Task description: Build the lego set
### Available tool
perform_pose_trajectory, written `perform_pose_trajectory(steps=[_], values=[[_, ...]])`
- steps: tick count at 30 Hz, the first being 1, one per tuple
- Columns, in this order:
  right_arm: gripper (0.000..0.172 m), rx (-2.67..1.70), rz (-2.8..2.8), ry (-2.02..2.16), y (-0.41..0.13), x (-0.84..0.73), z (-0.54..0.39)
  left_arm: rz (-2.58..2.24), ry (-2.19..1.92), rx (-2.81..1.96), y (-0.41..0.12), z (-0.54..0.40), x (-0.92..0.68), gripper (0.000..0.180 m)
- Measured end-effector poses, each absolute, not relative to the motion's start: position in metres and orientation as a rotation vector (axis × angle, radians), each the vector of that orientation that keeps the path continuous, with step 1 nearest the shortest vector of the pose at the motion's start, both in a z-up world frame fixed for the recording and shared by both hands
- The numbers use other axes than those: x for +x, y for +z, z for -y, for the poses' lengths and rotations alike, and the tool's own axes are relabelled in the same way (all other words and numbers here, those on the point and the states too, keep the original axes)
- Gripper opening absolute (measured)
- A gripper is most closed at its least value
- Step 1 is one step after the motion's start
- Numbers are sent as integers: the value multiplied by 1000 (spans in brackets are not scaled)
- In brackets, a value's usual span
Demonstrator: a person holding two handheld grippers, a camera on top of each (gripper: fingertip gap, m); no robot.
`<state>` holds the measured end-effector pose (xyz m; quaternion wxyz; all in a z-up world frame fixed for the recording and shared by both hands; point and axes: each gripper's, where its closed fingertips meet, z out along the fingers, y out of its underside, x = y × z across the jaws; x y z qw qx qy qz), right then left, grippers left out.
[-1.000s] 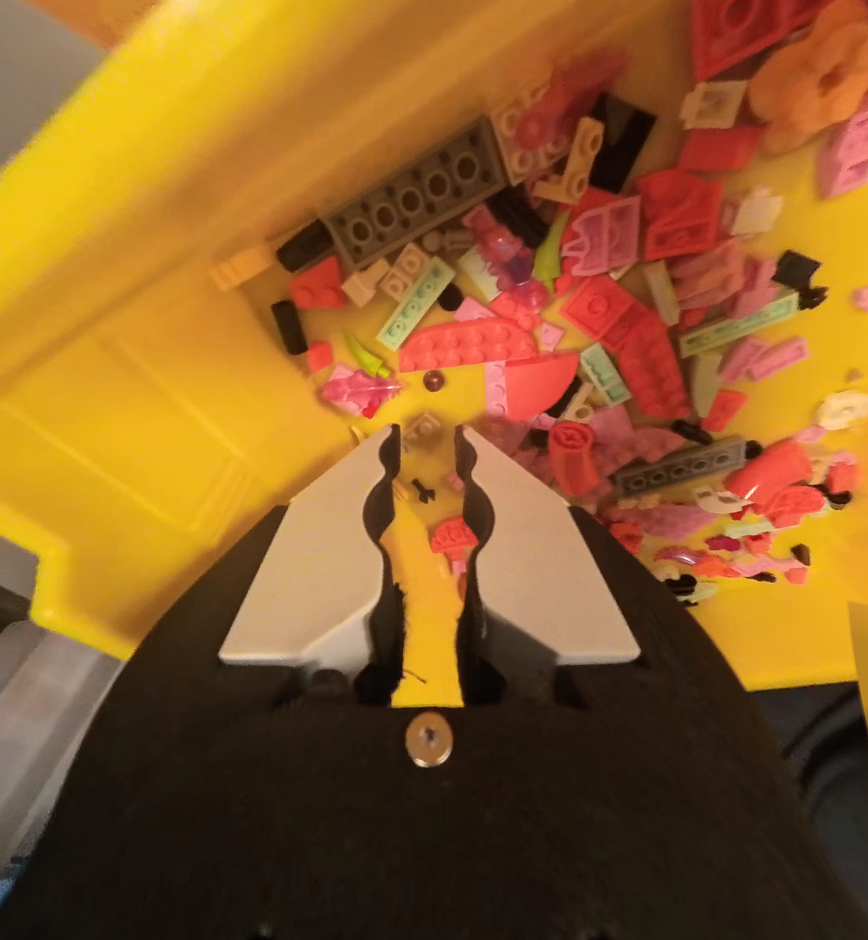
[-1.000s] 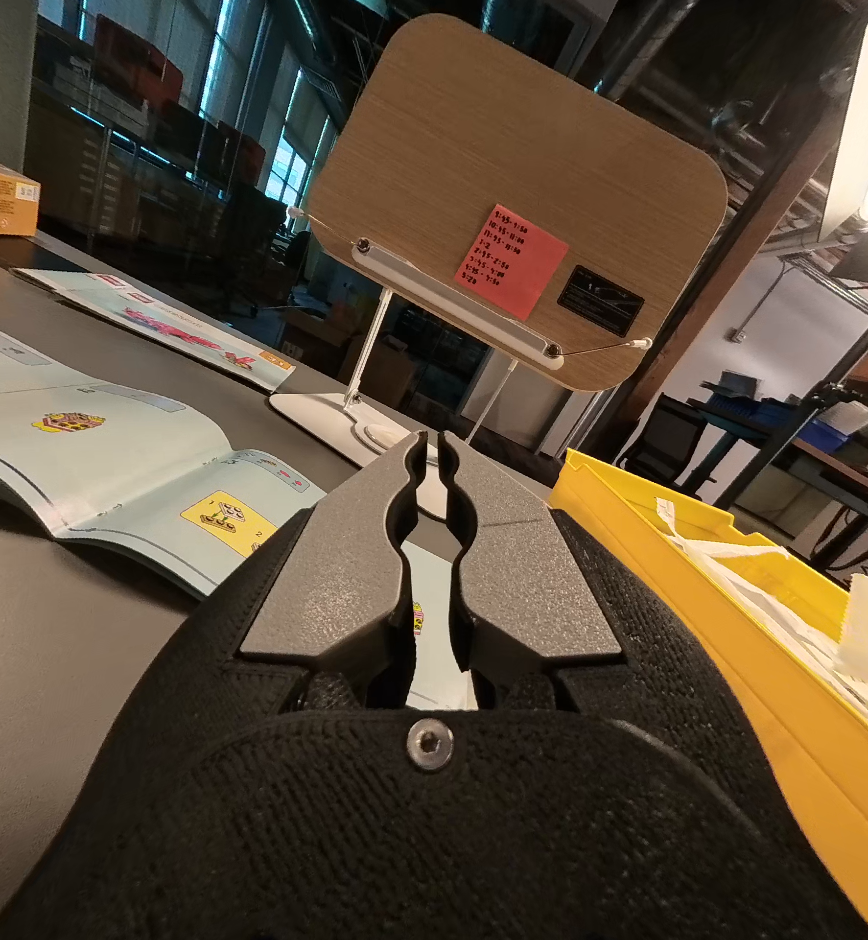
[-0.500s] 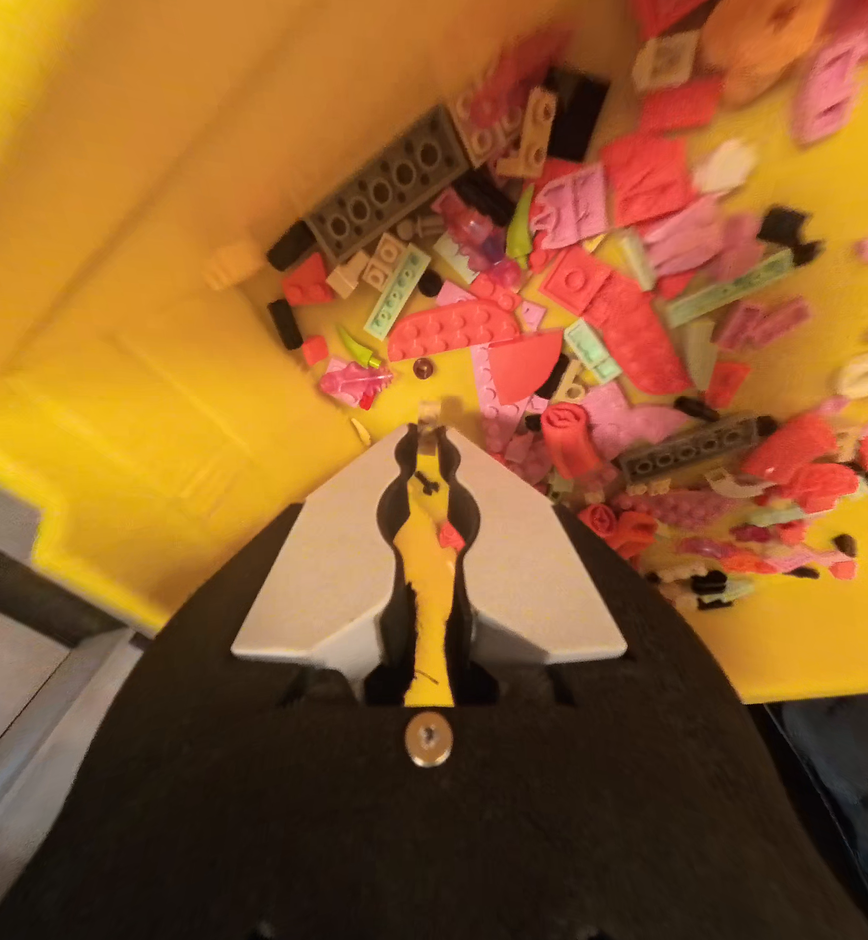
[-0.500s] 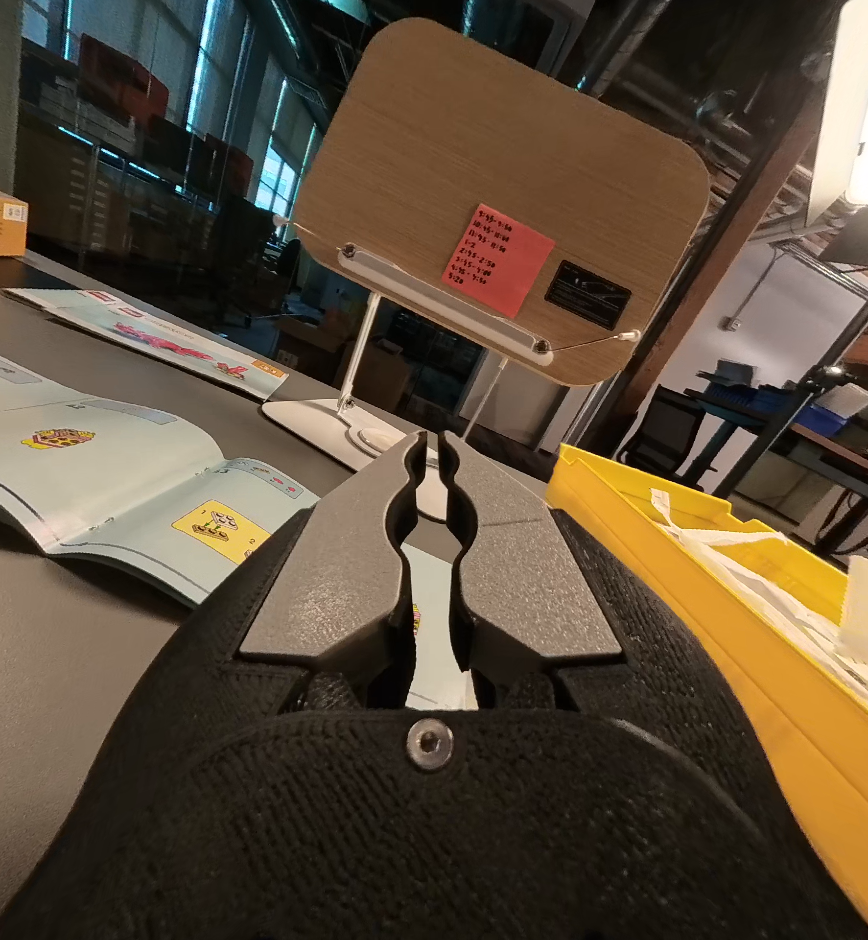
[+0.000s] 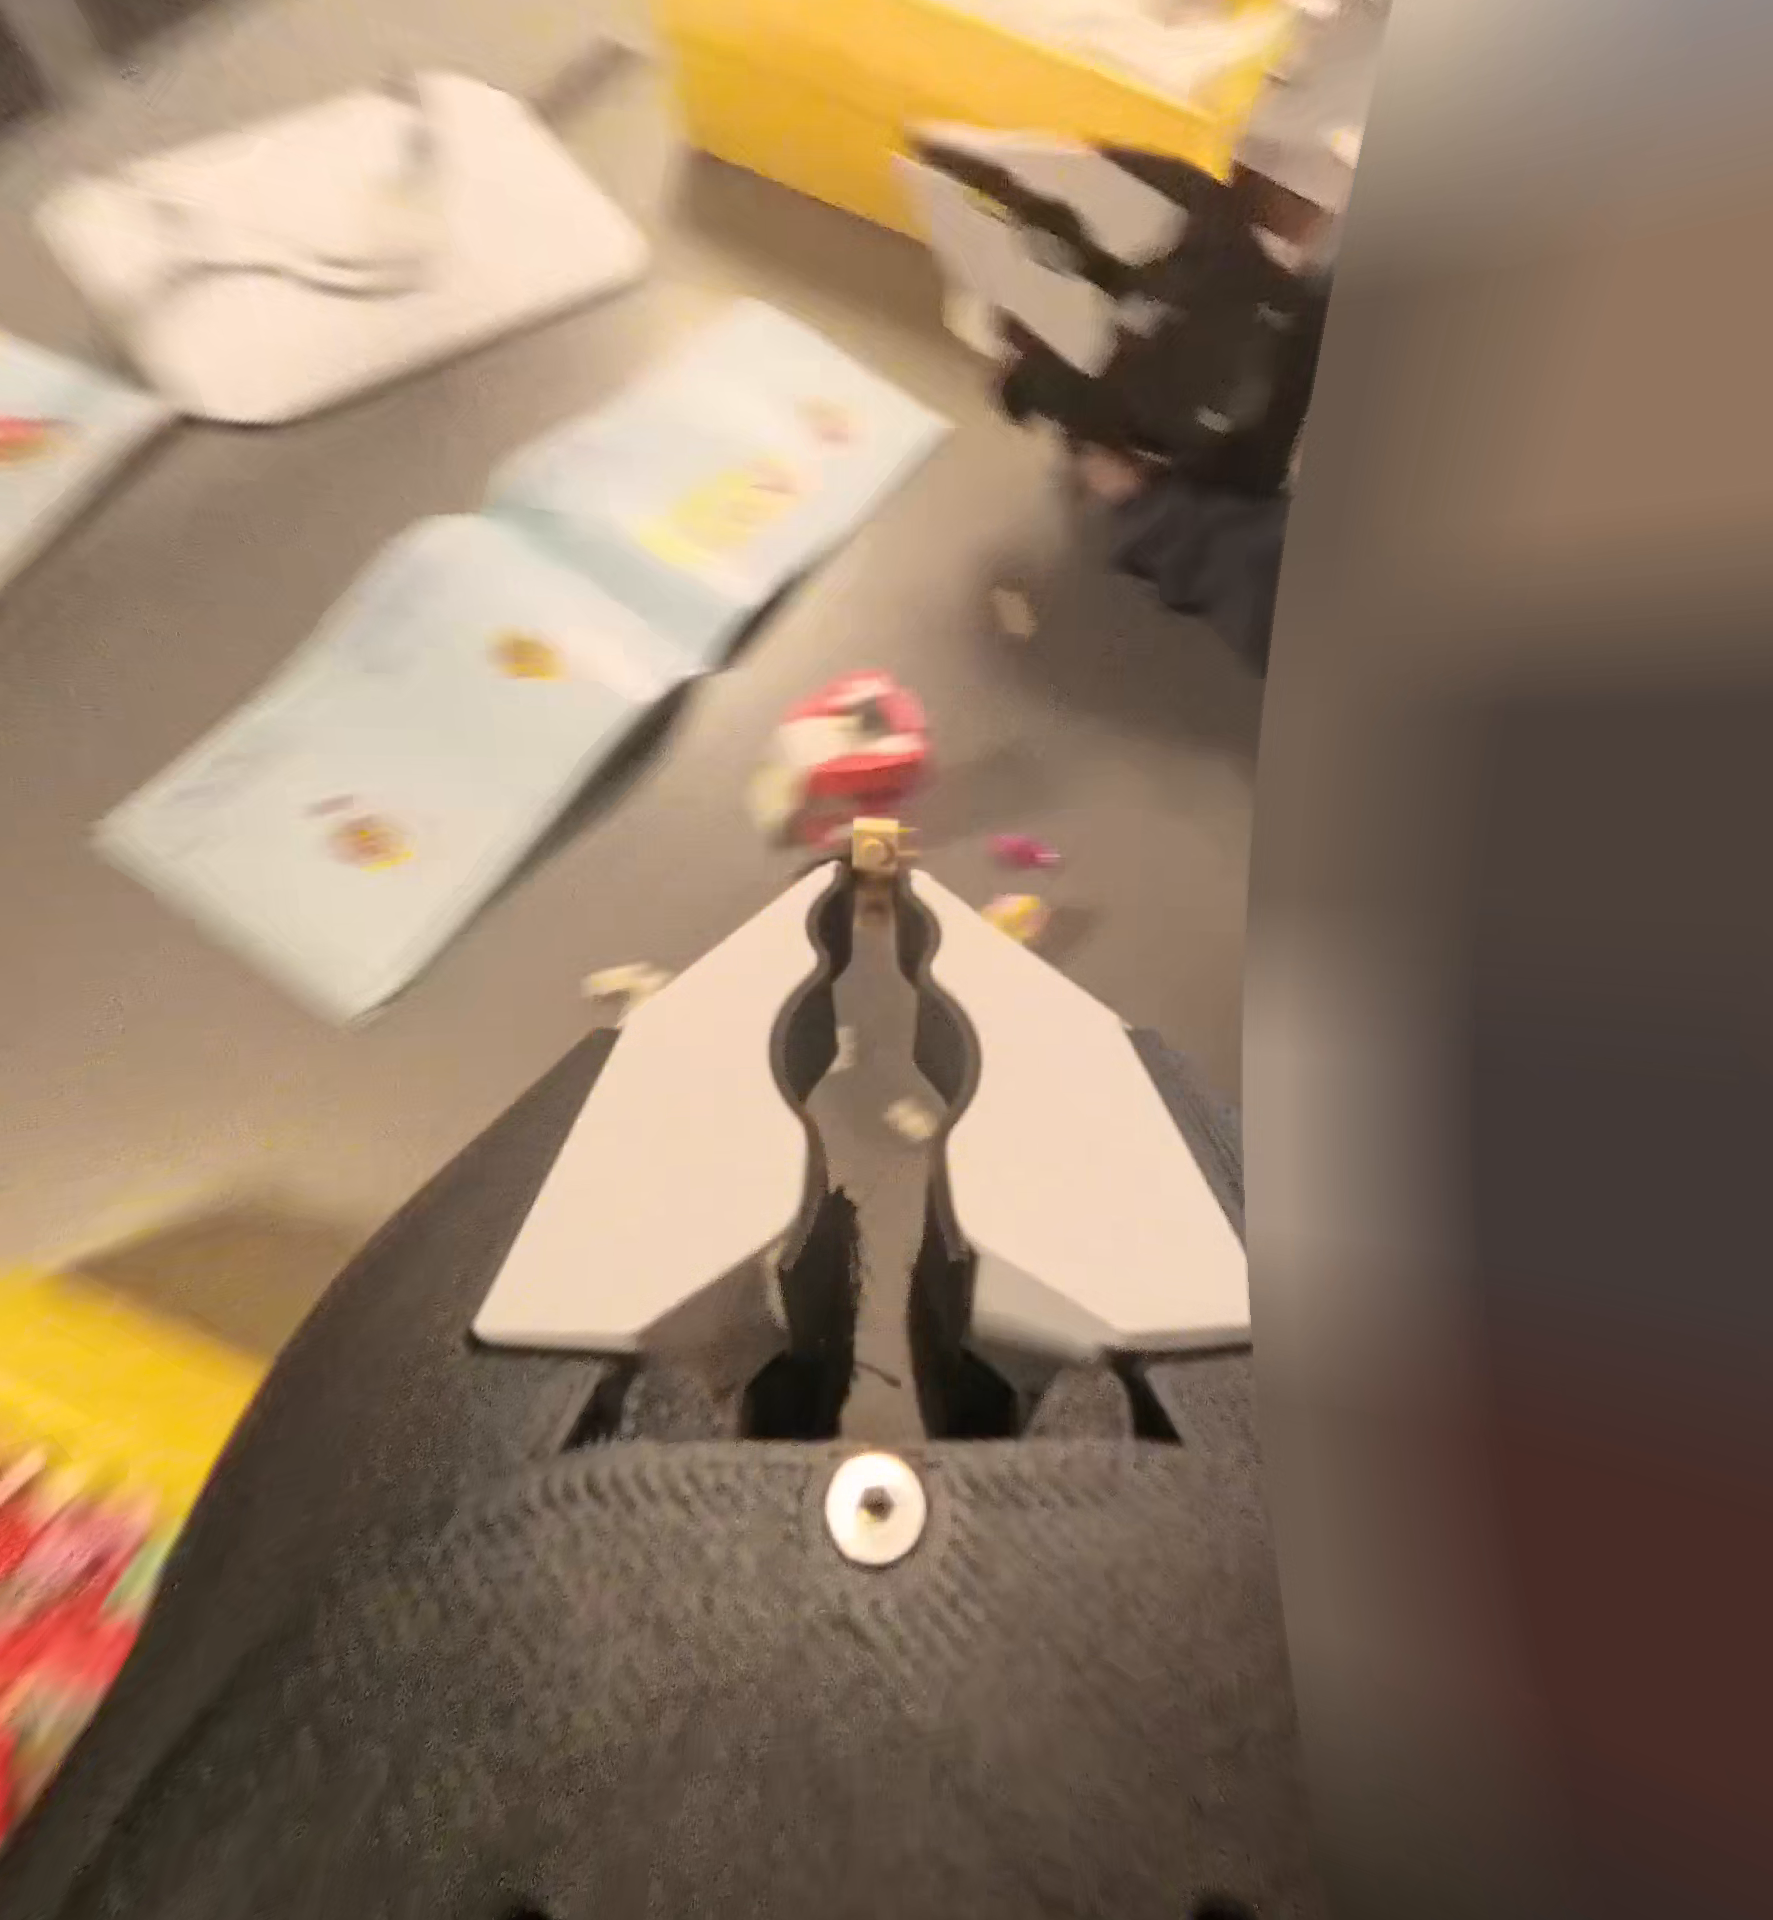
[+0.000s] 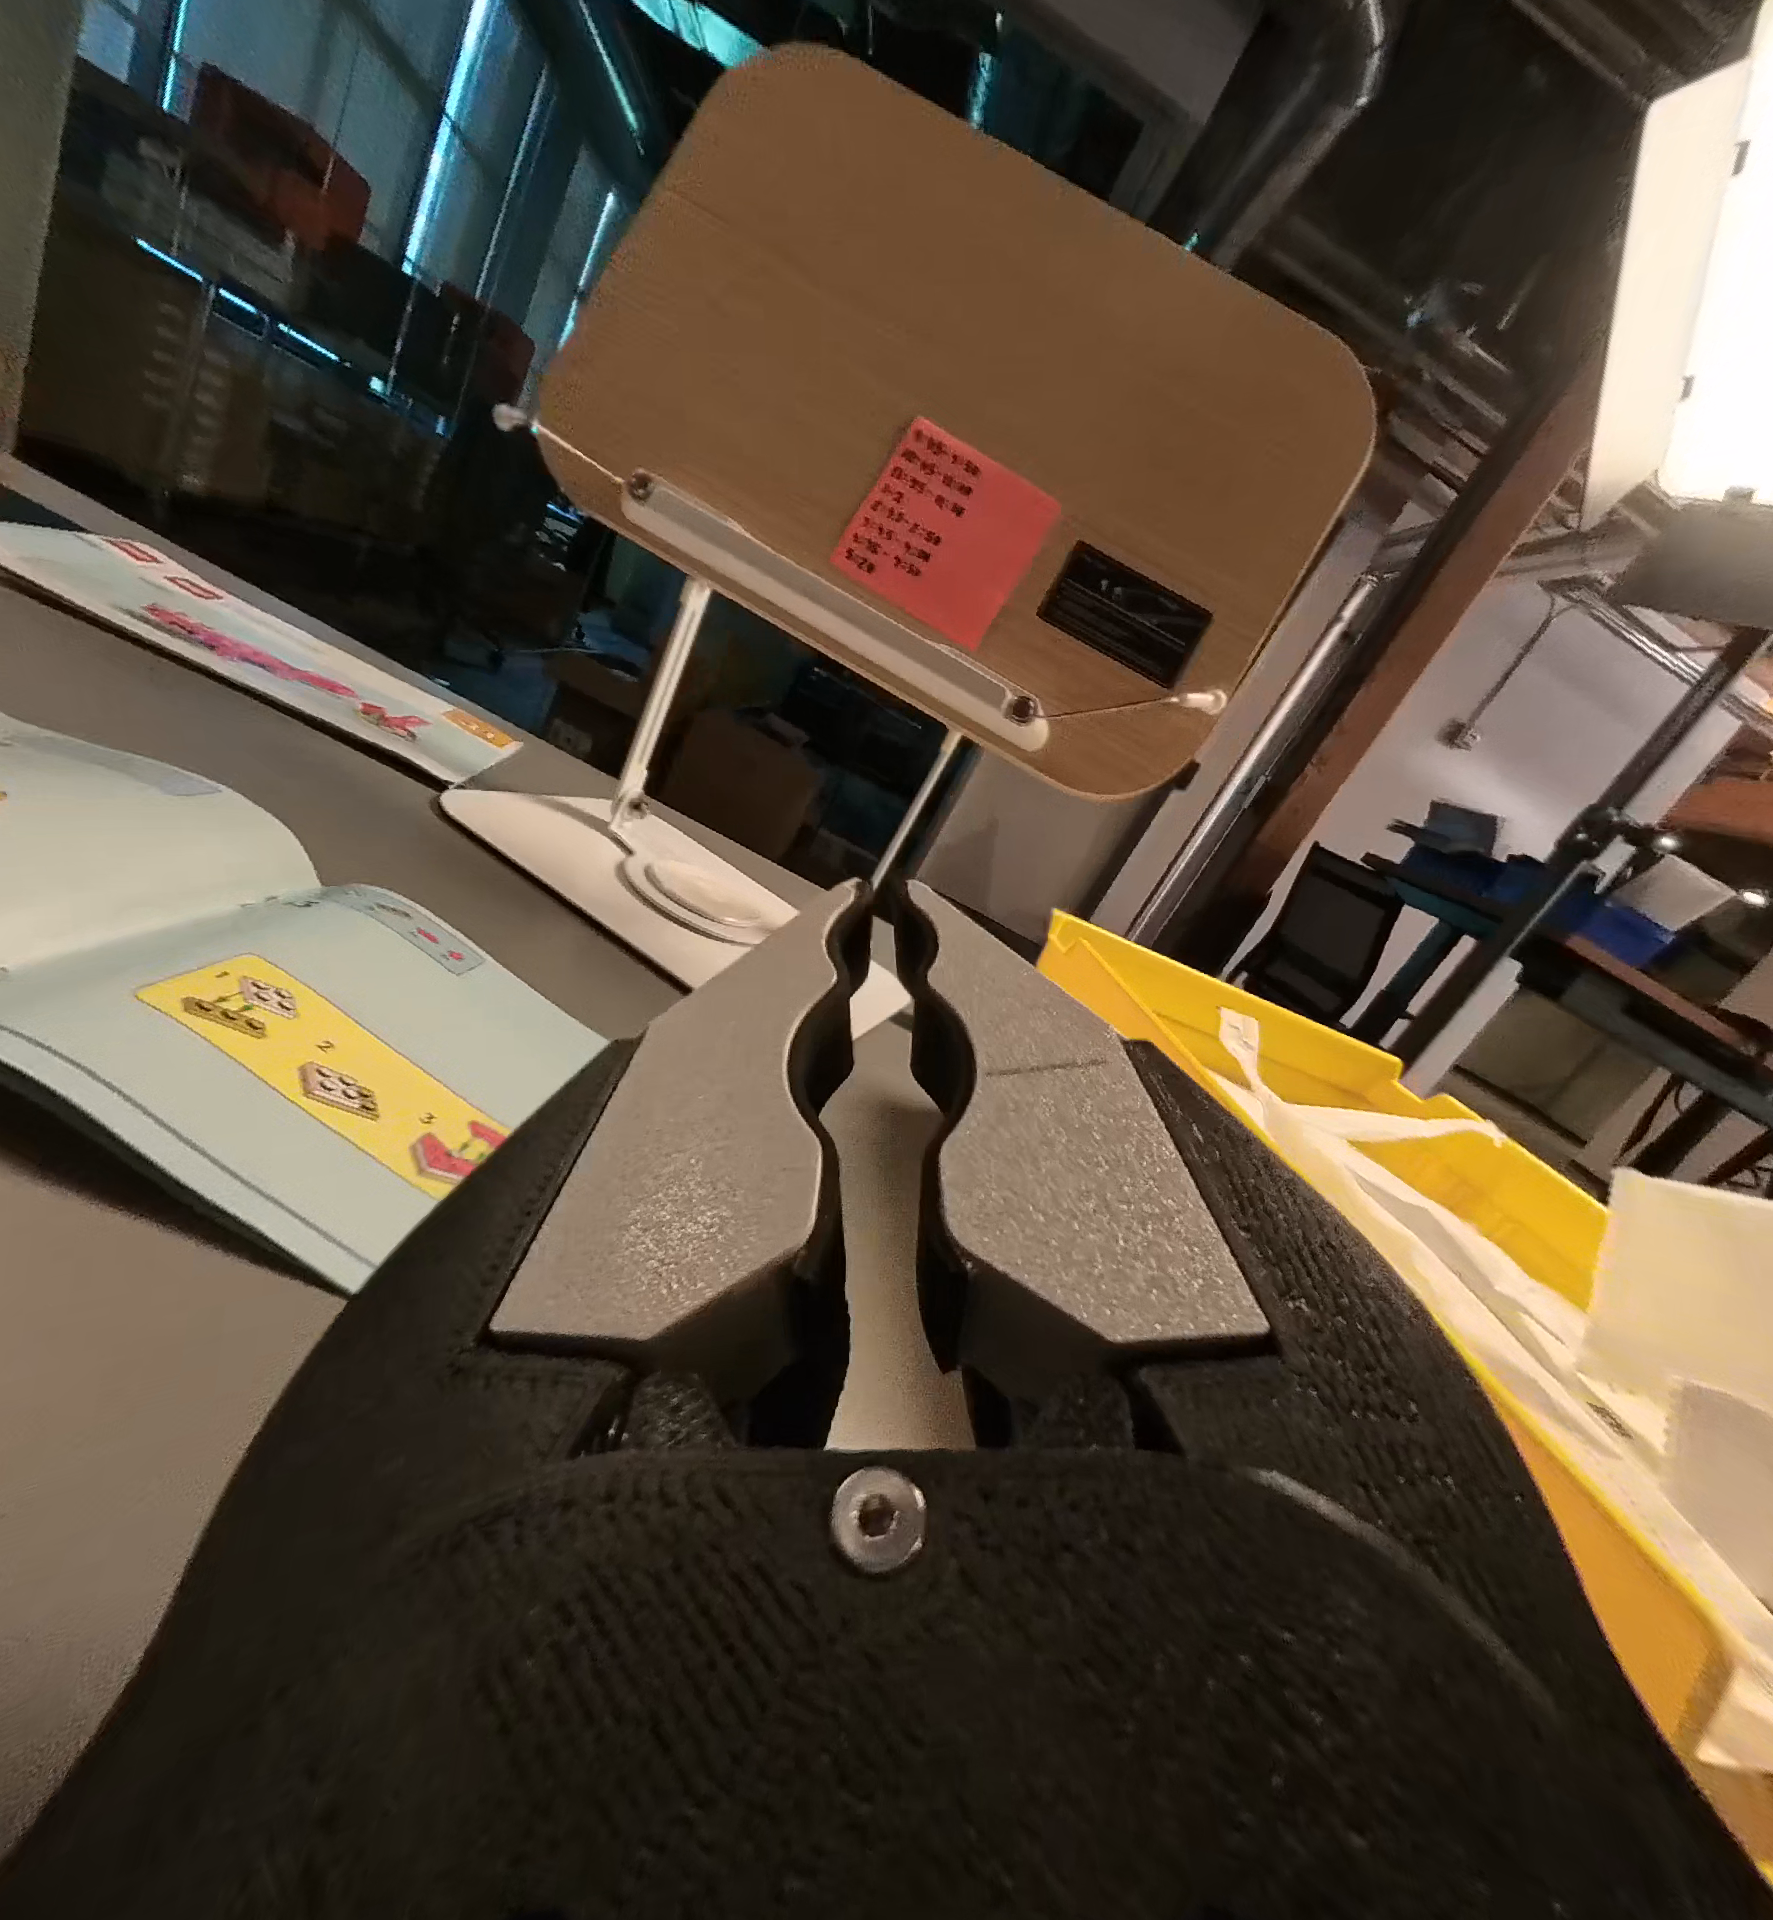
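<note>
The left hand-held gripper (image 5: 877, 868) is clamped on a small tan brick (image 5: 878, 844), which sticks out from between its pale fingertips above the grey tabletop (image 5: 238, 540). That view is smeared with motion, but just past the brick a red and white brick assembly (image 5: 851, 743) sits on the tabletop, with a few tiny pink and yellow pieces (image 5: 1017, 854) scattered beside it. An open pale-blue instruction booklet (image 5: 508, 665) lies to its left, and a yellow bin (image 5: 82, 1351) of red and pink bricks shows at the lower left corner. The right hand-held gripper (image 6: 882, 899) rests low over the tabletop with its dark fingers drawn almost together and nothing between them. Ahead of it stands a wooden book stand (image 6: 955, 416) bearing a red sticky note (image 6: 944, 530); another yellow bin (image 6: 1329, 1081) holding white paper bags lies just to its right.
</note>
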<state>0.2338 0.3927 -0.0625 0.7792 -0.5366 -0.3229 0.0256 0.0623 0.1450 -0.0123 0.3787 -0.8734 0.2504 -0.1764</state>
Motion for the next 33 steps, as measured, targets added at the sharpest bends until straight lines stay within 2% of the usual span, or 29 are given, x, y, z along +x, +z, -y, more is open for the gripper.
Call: perform_pose_trajectory(steps=[5,9,16,19,22,24,29,33], values=[[1,-1180,659,94,-63,252,-407,-947,-698,-2332,-90,-152,188,6],[1,-1182,653,141,-62,253,-411,-1019,-599,-2418,-139,-177,230,6],[1,-1153,710,186,-63,244,-409,-981,-426,-2553,-184,-203,241,6],[1,-1159,686,196,-61,249,-412,-945,-425,-2550,-185,-209,245,6],[1,-1161,675,201,-60,251,-412,-955,-427,-2527,-183,-211,248,29],[1,-1158,681,193,-60,251,-411,-952,-394,-2471,-173,-213,243,36],[1,-1151,691,182,-61,251,-409,-806,-429,-2280,-114,-197,206,54],[1,-1140,716,160,-61,248,-407,-625,-567,-2135,-58,-167,163,80]])
